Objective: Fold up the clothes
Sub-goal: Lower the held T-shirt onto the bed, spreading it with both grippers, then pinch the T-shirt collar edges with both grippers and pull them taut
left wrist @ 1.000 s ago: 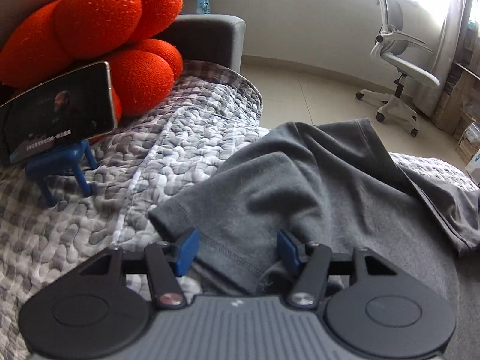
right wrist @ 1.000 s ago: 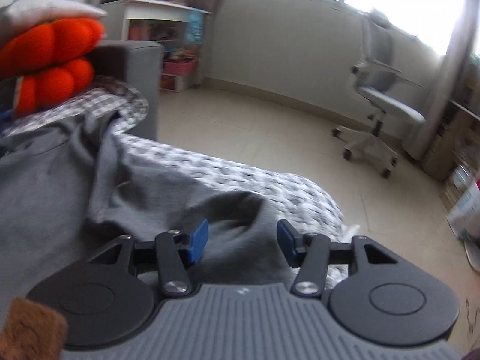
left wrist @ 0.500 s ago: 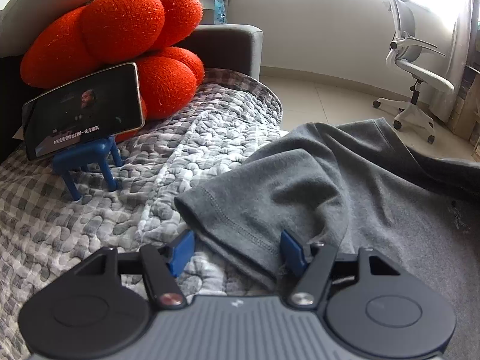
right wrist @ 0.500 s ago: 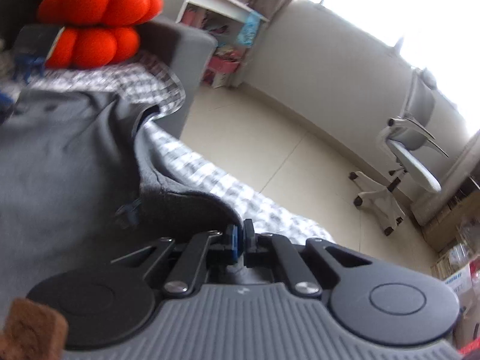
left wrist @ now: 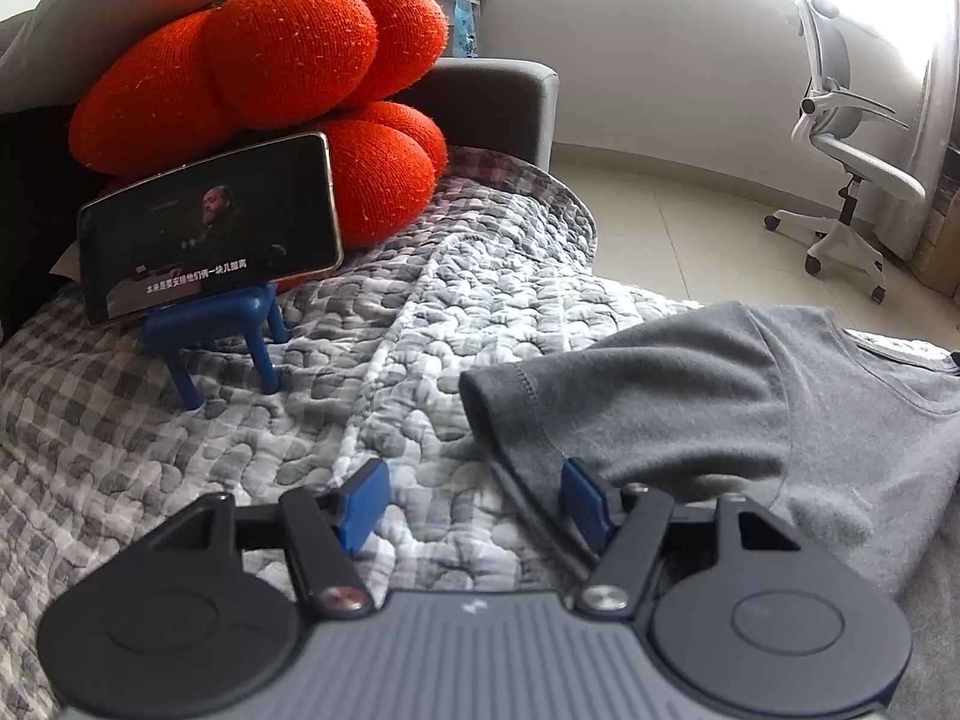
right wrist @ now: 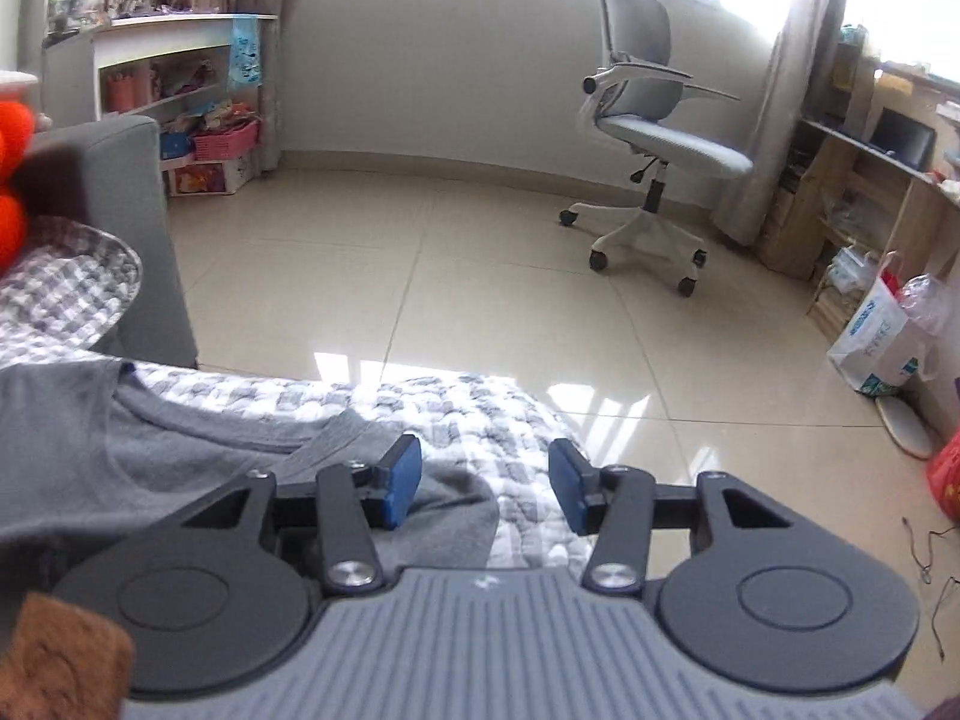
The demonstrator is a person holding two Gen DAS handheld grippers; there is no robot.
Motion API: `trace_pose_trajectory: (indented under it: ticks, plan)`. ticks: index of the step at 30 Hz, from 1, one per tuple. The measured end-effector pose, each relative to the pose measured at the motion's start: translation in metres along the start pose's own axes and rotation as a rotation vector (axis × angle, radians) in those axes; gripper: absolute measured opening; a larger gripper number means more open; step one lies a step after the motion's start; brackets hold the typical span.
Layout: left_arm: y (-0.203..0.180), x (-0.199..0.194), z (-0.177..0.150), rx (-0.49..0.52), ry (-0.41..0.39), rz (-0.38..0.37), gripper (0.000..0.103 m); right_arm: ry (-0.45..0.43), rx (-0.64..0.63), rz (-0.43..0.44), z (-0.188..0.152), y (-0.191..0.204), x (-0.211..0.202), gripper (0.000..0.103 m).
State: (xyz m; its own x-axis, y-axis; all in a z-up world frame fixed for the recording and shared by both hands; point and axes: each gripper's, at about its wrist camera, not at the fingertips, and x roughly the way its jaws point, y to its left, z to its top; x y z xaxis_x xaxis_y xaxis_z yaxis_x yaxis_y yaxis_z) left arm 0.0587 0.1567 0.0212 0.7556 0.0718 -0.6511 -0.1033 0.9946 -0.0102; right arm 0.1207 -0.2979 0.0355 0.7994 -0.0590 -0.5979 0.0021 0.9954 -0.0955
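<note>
Both claws gape over the grey T-shirt [left wrist: 690,396] on the quilt [left wrist: 420,312]: left claw [left wrist: 474,501] empty, right claw [right wrist: 485,483] just reopened, empty

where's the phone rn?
Left wrist view, upper left: phone propped on a blue stand on the checked blanket, against the orange cushion.

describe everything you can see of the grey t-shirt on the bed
The grey short-sleeved cotton-looking t-shirt lies spread on the grey-and-white checked quilted blanket, with soft wrinkles. One sleeve with a stitched hem points toward the phone side, and its hem sits at the left gripper, whose open jaws do not pinch it. In the right wrist view the ribbed neckline curves across the cloth and a loose fold lies under the right gripper, whose jaws have just been opening and hold nothing.
</note>
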Motion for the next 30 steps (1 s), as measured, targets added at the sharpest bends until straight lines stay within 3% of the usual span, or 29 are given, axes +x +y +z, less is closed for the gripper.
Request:
trace_pose_trajectory:
  ticks: [8,14,15,16,23,27,30]
  plan:
    - [0.006,-0.015,-0.001,-0.076,0.020,-0.100,0.073,0.030,0.105,0.227,-0.024,-0.027,-0.035,0.060]
    - [0.010,-0.026,-0.015,-0.070,0.051,-0.102,0.074,0.120,-0.003,0.222,-0.049,-0.025,-0.024,0.059]
    - [0.011,-0.025,-0.016,-0.066,0.054,-0.092,0.074,0.117,-0.030,0.200,-0.049,-0.023,-0.023,0.038]
    - [0.012,-0.024,-0.016,-0.063,0.058,-0.082,0.074,0.117,-0.048,0.178,-0.047,-0.022,-0.022,0.005]
    - [0.012,-0.015,0.000,-0.036,0.038,-0.064,0.074,0.047,-0.048,0.096,0.011,-0.045,-0.040,0.005]
    - [0.001,0.009,0.022,-0.005,0.041,-0.049,0.075,0.146,-0.025,0.092,0.034,-0.062,-0.018,0.006]
    - [-0.012,0.032,0.037,0.035,0.047,-0.028,0.075,0.225,-0.081,0.069,0.026,-0.055,0.007,0.006]
